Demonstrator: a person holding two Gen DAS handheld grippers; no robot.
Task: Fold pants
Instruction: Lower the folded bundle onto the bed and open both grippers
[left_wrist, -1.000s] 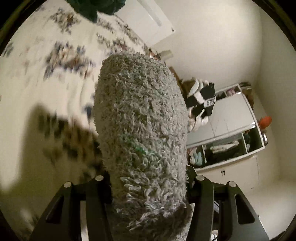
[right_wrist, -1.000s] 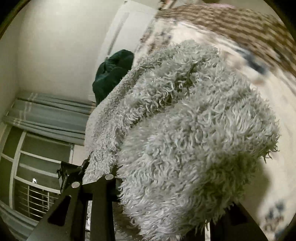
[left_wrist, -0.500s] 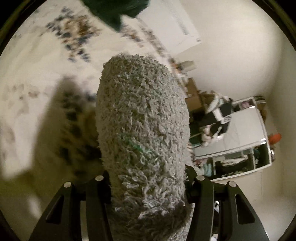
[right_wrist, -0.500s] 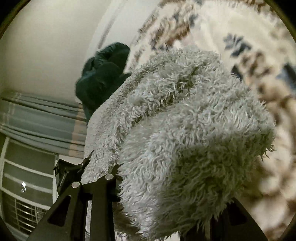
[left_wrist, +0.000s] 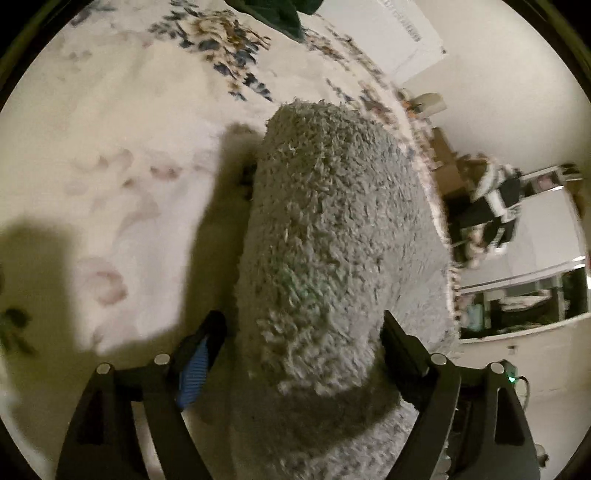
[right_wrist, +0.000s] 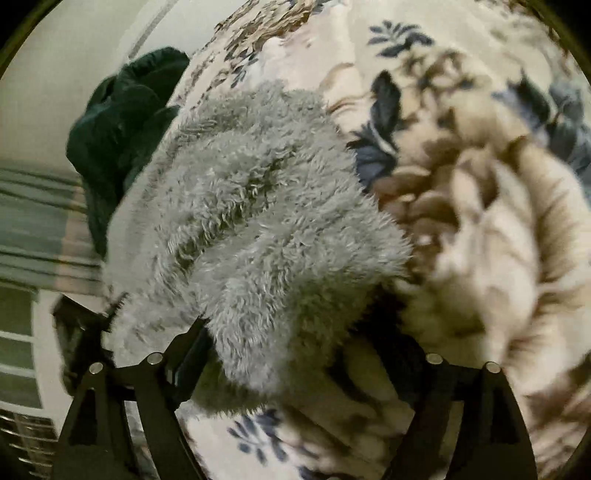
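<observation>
We have the pants (left_wrist: 332, 251), a thick grey fleece bundle, lying on the floral bedspread (left_wrist: 122, 155) and running away from both cameras; in the left wrist view they fill the middle and stretch toward 12 o'clock, and in the right wrist view (right_wrist: 258, 229) they lean toward 11 o'clock. The left gripper (left_wrist: 301, 339) has just been opening: its jaws now stand apart on either side of the fleece, with a clear gap at the blue-padded finger (left_wrist: 195, 362) at 7 o'clock, so the cloth sits between them unpinched. The right gripper (right_wrist: 291, 343) has likewise just been opening; the fleece brushes its finger at 7 o'clock, while the finger at 5 o'clock stands well clear over the bedspread (right_wrist: 480, 221). We judge both ends are being let go together so the doubled cloth settles flat on the bed and the fold keeps its line, with neither end dragged. The bundle looks bulky and springy, so it may puff up once freed and want a pat or another fold. Beyond the pants, a dark green garment (right_wrist: 125, 122) lies heaped at 10 o'clock in the right view, near the bed's far edge and apart from our work. Past the bed in the left view, at 3 o'clock, a white cabinet (left_wrist: 546, 236) stands against the wall, with striped clothing (left_wrist: 495, 206) just at its near side.
</observation>
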